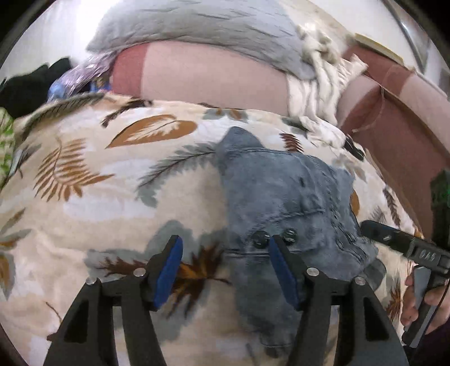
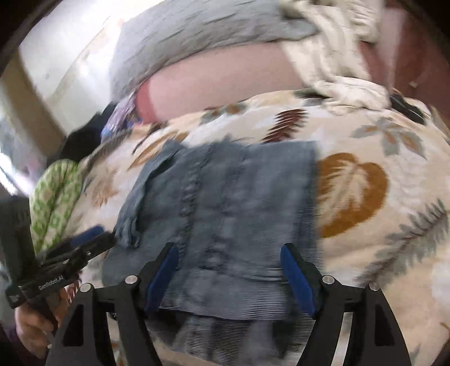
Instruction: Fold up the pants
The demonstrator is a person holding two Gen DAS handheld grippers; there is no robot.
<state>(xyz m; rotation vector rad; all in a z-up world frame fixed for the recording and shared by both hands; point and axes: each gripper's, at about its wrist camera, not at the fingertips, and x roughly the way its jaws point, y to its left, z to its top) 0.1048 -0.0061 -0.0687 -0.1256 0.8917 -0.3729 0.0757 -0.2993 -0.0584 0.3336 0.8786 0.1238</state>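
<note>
Left wrist view shows the blue-grey pants [image 1: 284,197] bunched on the leaf-print bedspread [image 1: 112,197], left gripper [image 1: 225,270] and right gripper [image 2: 229,270] both spread and empty, so I judge the fold half-done: next, pinch a near edge

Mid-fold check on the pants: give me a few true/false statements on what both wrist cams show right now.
1. The grey-blue pants lie on a leaf-print bedspread. True.
2. The left gripper is clamped shut on the pants. False: its jaws stand open.
3. The right gripper is open above the pants. True.
4. The pants are bright red. False: they are grey-blue.
5. A grey pillow lies beyond the bedspread. True.
</note>
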